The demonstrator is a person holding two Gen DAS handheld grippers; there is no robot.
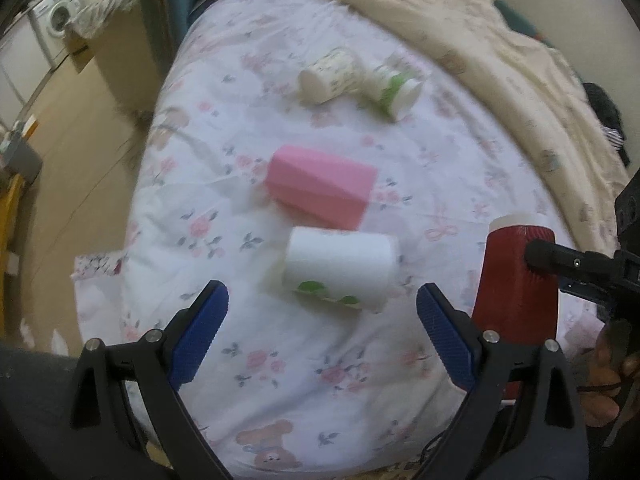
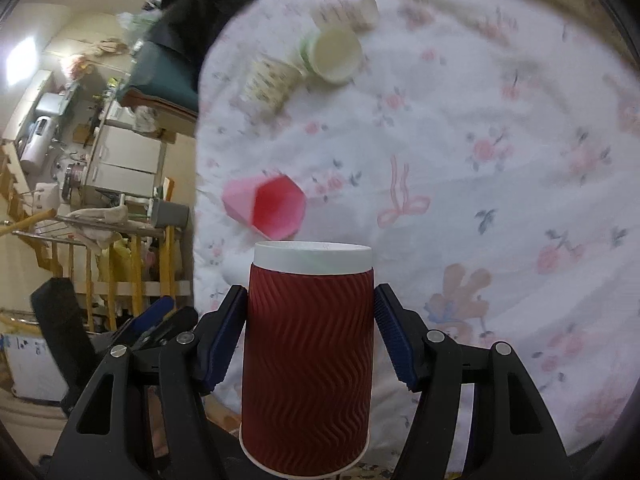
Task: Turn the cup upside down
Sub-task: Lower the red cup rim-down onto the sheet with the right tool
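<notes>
In the left wrist view, the left gripper [image 1: 322, 322] hovers with its blue-padded fingers [image 1: 198, 330] wide apart and nothing between them, above a floral bedsheet [image 1: 460, 152]. Just beyond its tips a white cup [image 1: 340, 268] with green leaf print lies on its side, and a little farther off a pink faceted cup [image 1: 322, 188] also lies on its side. Two more printed cups [image 1: 358, 78] lie at the far end. At the right edge the red ribbed cup [image 1: 516, 280] stands with its narrow white base upward, the black finger of the right gripper [image 1: 560, 264] against its side. In the right wrist view, the red ribbed cup [image 2: 308, 356] fills the gap of the right gripper [image 2: 310, 332]; the left pad seems to touch the wall, while a thin gap shows at the right pad, so I cannot tell whether the grip is firm or loosening. The cup's wide rim sits nearest the camera and low, so the flip itself looks done. What seems left is setting it steady on the soft sheet and letting go.
</notes>
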